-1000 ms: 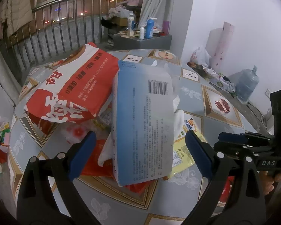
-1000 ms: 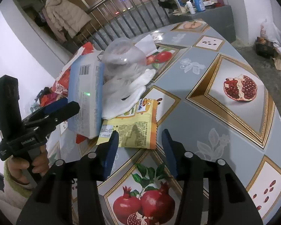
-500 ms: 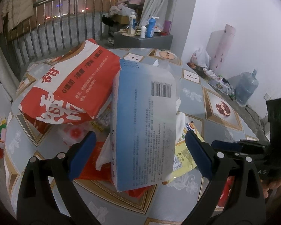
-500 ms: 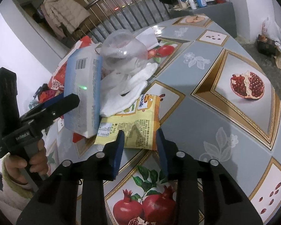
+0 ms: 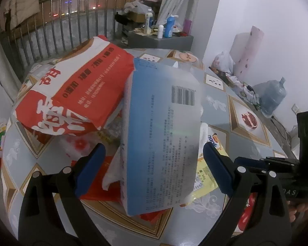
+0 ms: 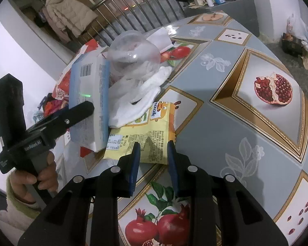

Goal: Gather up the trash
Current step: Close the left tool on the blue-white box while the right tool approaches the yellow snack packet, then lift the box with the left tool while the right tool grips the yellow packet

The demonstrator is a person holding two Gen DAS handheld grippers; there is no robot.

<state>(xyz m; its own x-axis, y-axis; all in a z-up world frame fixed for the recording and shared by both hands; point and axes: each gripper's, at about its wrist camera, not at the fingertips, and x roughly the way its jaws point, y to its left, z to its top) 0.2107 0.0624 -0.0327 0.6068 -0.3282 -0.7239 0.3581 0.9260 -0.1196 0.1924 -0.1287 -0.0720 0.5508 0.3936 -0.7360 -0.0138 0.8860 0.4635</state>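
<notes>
Fruit-print tablecloth (image 6: 225, 110) w/ all trash uncollected: blue-white carton (image 5: 162, 139), red bag (image 5: 71, 90), tissues, clear cup (image 6: 133, 55). Left gripper (image 5: 152, 164) wide open astride carton, no contact; right gripper (image 6: 153, 160) part-closed around yellow snack wrapper (image 6: 145, 137) edge, grip not yet firm. Judged: early stage, nothing lifted.

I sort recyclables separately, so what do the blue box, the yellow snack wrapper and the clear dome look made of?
Blue box: matte printed cardboard, judging by its flat, stiff panels. Yellow snack wrapper: thin glossy plastic film, probably, with a crimped edge. Clear dome: transparent rigid plastic with glare spots.
</notes>
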